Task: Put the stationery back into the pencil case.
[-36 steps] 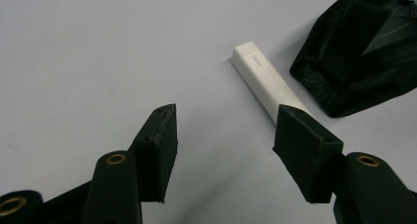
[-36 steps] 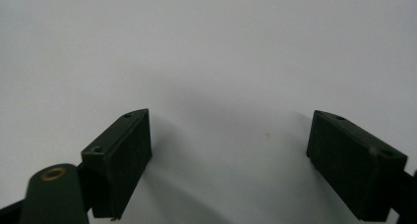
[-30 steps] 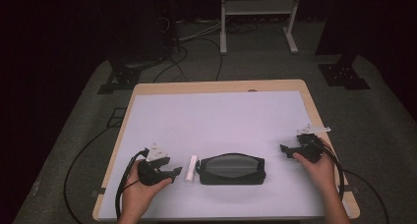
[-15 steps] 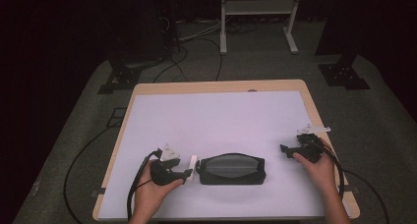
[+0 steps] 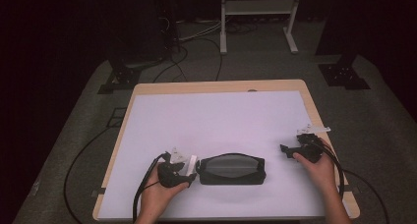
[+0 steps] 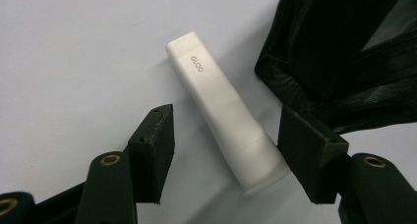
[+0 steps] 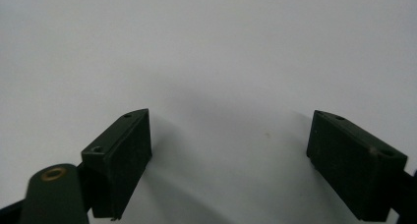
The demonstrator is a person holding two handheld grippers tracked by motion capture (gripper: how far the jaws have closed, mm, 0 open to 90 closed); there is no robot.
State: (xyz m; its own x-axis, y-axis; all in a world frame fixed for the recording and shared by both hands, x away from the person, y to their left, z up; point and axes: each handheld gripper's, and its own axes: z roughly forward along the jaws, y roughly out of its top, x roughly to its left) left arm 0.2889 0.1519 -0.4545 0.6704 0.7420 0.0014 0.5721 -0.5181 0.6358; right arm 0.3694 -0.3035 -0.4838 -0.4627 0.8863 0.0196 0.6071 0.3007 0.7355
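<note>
At the lower centre of the left gripper view, the white, rigid-looking plastic glue stick (image 6: 227,111) lying on the counter (image 5: 221,116) beside the black mesh pouch (image 6: 344,52) is straddled by the left gripper (image 6: 231,150), its fingers spread and not yet pinching, and is judged light, smooth and best gripped across its middle.

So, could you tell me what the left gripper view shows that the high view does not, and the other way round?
The left gripper view alone gives the lettering GLOO on the white stick, the mesh weave of the black pouch, and the gap between the stick and one jaw of the left gripper. The high view alone gives the right gripper, open, well apart from the pouch, and the table's wooden edge. Both share stick, pouch and white tabletop.
</note>
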